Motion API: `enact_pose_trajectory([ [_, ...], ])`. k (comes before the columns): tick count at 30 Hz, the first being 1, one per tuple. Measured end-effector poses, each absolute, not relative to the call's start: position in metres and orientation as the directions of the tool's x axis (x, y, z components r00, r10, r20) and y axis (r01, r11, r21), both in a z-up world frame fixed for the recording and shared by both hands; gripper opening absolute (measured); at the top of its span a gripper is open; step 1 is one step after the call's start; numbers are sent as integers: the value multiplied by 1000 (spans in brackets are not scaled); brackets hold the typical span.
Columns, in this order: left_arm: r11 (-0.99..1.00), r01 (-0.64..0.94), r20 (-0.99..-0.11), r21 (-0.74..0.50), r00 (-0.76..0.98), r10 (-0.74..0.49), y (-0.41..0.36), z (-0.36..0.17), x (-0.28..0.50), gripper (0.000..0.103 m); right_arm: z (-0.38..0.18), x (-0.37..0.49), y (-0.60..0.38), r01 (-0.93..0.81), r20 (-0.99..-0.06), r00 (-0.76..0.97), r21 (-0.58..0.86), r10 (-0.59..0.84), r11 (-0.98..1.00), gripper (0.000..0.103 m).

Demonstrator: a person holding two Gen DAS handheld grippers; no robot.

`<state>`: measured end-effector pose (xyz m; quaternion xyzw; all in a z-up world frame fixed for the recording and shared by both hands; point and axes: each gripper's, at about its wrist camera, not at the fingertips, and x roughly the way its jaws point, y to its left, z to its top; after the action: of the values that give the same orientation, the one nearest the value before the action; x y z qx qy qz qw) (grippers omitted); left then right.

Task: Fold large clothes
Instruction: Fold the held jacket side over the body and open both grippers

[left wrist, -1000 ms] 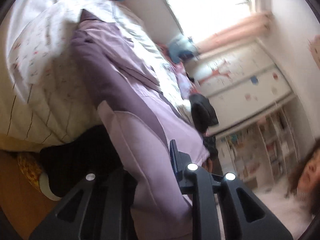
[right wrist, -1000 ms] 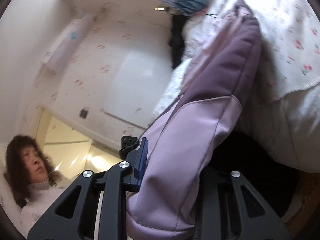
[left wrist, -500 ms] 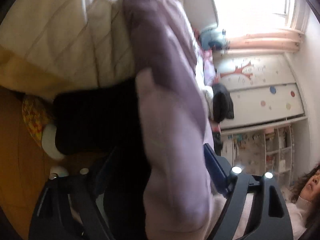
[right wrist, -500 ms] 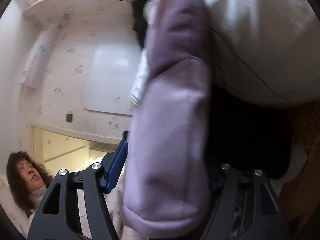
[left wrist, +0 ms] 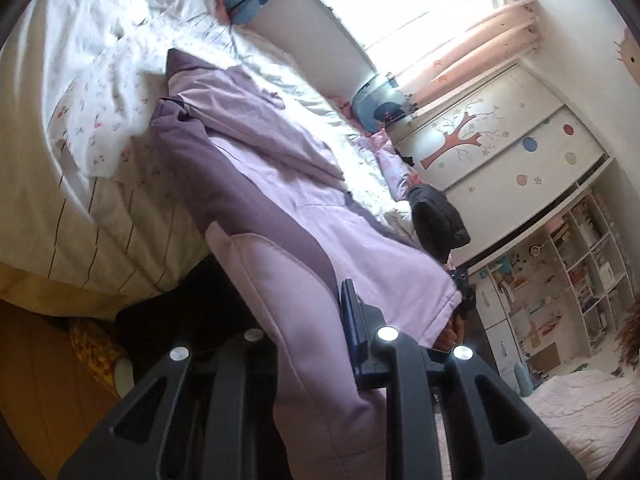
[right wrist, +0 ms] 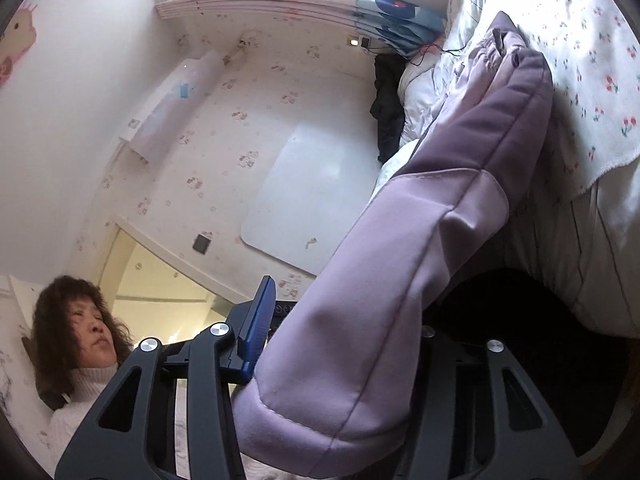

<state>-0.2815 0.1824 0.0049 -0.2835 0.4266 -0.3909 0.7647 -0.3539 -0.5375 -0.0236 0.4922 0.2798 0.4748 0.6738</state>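
Observation:
A purple padded jacket [left wrist: 260, 152] lies spread on the bed, pale lilac with darker purple panels. One pale sleeve [left wrist: 288, 280] hangs off the bed edge and runs between the fingers of my left gripper [left wrist: 304, 312]. Its jaws are closing, and the blue pad [left wrist: 352, 312] presses into the cloth. In the right wrist view the other sleeve [right wrist: 380, 280] comes down from the jacket [right wrist: 512, 92] and passes through my right gripper [right wrist: 348, 308]. These jaws are closing too. The blue pad [right wrist: 256, 328] stands just beside the puffy cuff, and the far finger is hidden behind it.
The bed has a white floral sheet [left wrist: 100, 92] and a striped quilt [left wrist: 120, 216]. Something black [left wrist: 180, 304] lies below the bed edge over the wooden floor [left wrist: 36, 380]. A black bag [left wrist: 436, 220] sits near the wardrobe [left wrist: 500, 140]. A person [right wrist: 80, 344] is at lower left.
Half a second ago both grippers stood wide around the sleeves and the views were swung and blurred. Now both have narrowed again and the views are back much as before.

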Motion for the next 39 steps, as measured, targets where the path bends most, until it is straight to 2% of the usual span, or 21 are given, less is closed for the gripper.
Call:
enact_pose_trajectory([
  [4, 484, 282, -372, -828, 369, -852, 203, -7, -273, 21, -28, -346, -551, -370, 139, 420, 928, 897, 30, 43],
  [8, 437, 299, -281, -848, 446, -850, 210, 18, -251, 21, -1, -316, -558, -439, 204, 439, 898, 875, 11, 41],
  [14, 425, 347, -210, -836, 515, -831, 202, 60, -204, 21, 32, -273, -564, -497, 241, 458, 867, 856, 22, 41],
  [26, 393, 346, -118, -852, 604, -788, 185, 83, -75, 21, 61, -153, -577, -460, 182, 547, 881, 817, 112, 41],
  [32, 433, 328, -140, -840, 640, -756, 175, 89, -26, 21, 66, -86, -578, -402, 115, 603, 898, 789, 177, 41],
  [39, 479, 247, -201, -843, 681, -704, 167, 69, 32, 21, 49, -13, -570, -308, 17, 654, 919, 757, 246, 41],
])
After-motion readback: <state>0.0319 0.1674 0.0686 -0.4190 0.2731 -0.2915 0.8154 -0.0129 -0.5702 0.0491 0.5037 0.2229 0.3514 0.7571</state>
